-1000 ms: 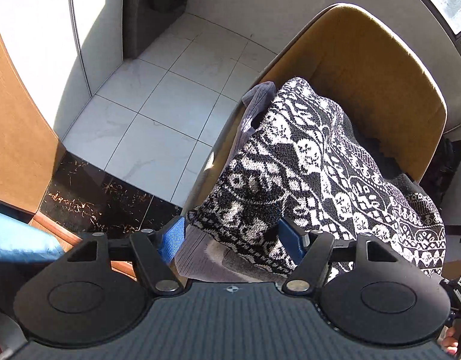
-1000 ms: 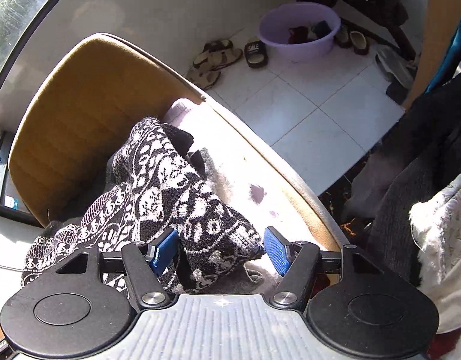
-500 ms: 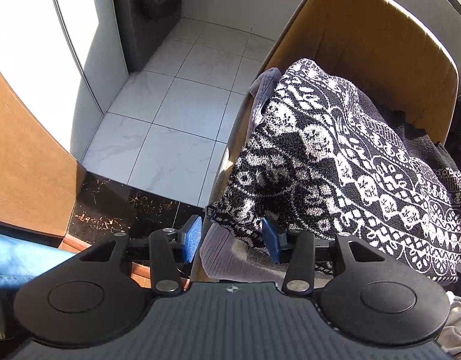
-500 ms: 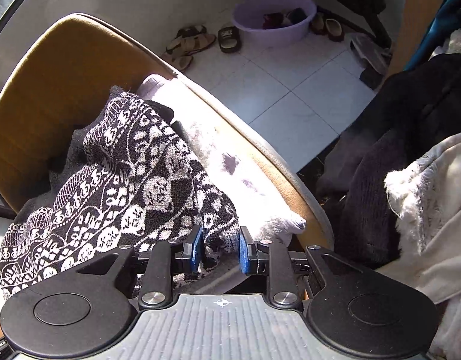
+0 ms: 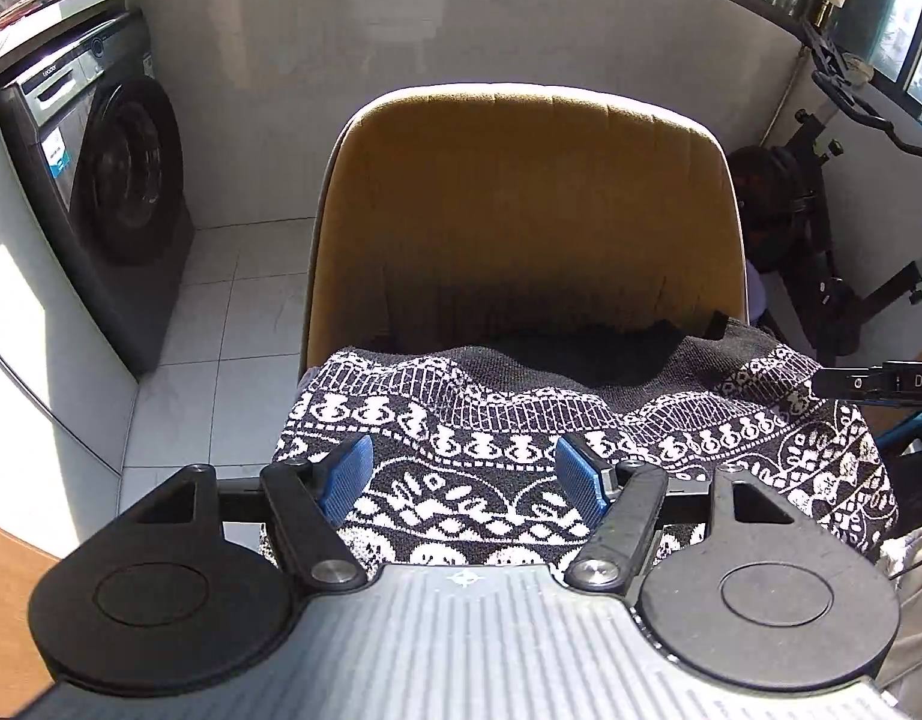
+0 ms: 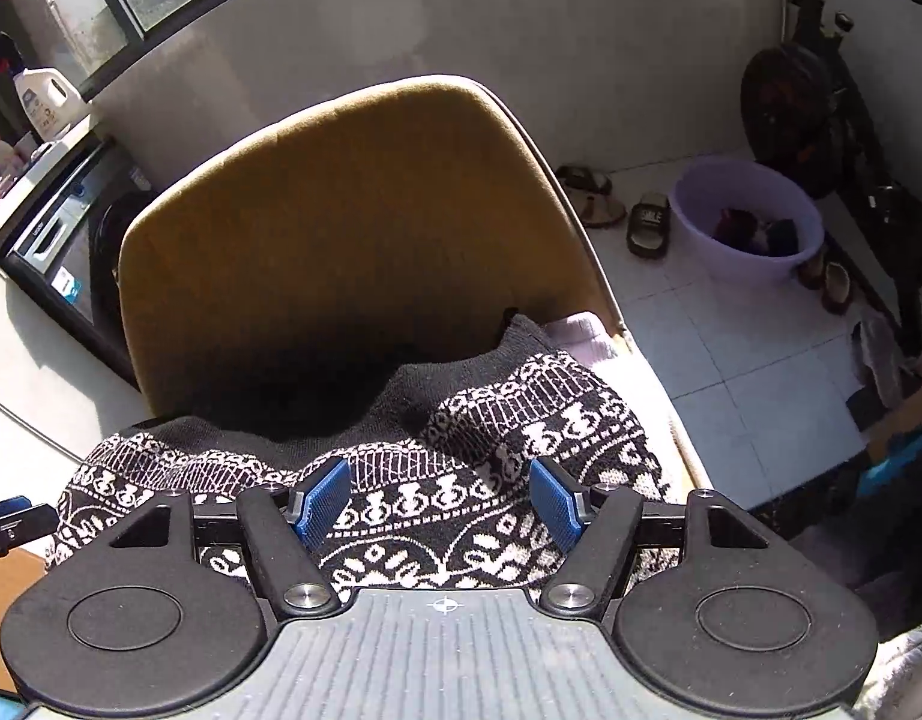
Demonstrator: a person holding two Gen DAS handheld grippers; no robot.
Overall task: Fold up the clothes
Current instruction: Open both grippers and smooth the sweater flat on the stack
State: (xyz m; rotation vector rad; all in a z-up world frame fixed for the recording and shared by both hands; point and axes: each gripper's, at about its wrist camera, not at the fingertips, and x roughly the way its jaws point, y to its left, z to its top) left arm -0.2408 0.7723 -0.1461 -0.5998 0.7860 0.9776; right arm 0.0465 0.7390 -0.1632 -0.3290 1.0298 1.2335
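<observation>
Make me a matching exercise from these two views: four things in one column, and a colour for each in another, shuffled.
Things:
1. chair
2. basin
3. washing machine
4. sweater

Colours:
A. lilac
B. black and white pattern
C. mustard brown
D. dark grey

Pairs: 1-C, 2-A, 3-D, 4-B

Sweater (image 5: 581, 420) lies across the chair (image 5: 521, 192) seat, draped over its near edge, chair back behind it. Washing machine (image 5: 101, 180) stands on the floor (image 5: 221, 312), left of the chair, against the far wall. Exercise bike (image 5: 821, 228) stands right. Basin (image 6: 746, 222) sits on the floor right of the chair, sandals (image 6: 611, 210) just left of it.
</observation>
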